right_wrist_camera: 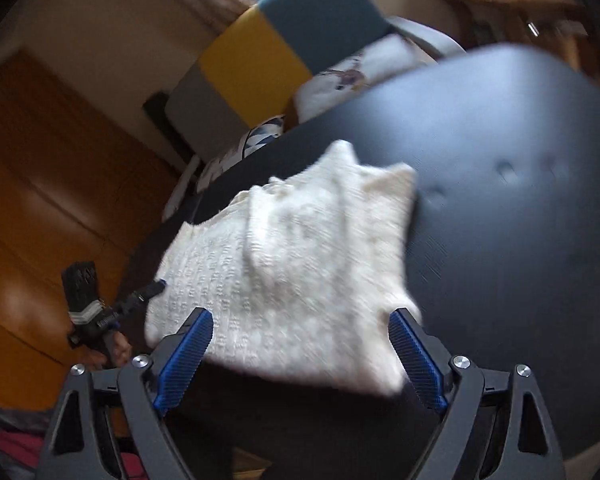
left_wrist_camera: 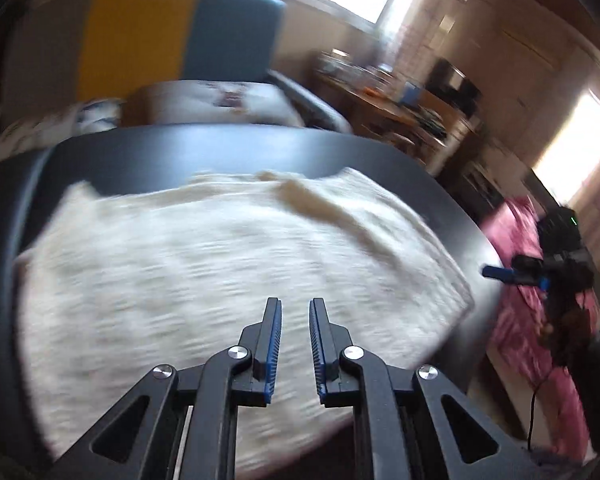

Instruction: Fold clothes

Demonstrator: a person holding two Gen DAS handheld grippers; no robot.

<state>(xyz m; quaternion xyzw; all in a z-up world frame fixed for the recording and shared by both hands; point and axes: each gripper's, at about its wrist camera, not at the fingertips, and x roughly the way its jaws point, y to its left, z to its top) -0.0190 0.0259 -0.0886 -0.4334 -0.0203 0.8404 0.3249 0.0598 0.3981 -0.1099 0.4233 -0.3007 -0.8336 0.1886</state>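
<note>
A cream knitted garment [left_wrist_camera: 220, 260] lies folded flat on the black table [left_wrist_camera: 220, 148], blurred in both views. My left gripper [left_wrist_camera: 295, 302] hovers over its near part. Its jaws stand a narrow gap apart with nothing between them. In the right wrist view the same garment [right_wrist_camera: 292, 248] lies near the table's [right_wrist_camera: 500, 160] left edge. My right gripper [right_wrist_camera: 301, 314] is wide open over the garment's near edge and its pads touch no cloth. Each gripper shows in the other view: the right gripper [left_wrist_camera: 540, 276] off the table's right edge, the left gripper [right_wrist_camera: 140, 296] held by a hand at the garment's left.
A chair with a grey, yellow and blue back [left_wrist_camera: 180, 40] stands behind the table with a white printed cushion [left_wrist_camera: 220, 100] on it. A cluttered wooden desk [left_wrist_camera: 400, 100] is at the back right. Pink patterned fabric [left_wrist_camera: 516, 320] lies beyond the table's right edge. Wooden panelling [right_wrist_camera: 40, 200] fills the left.
</note>
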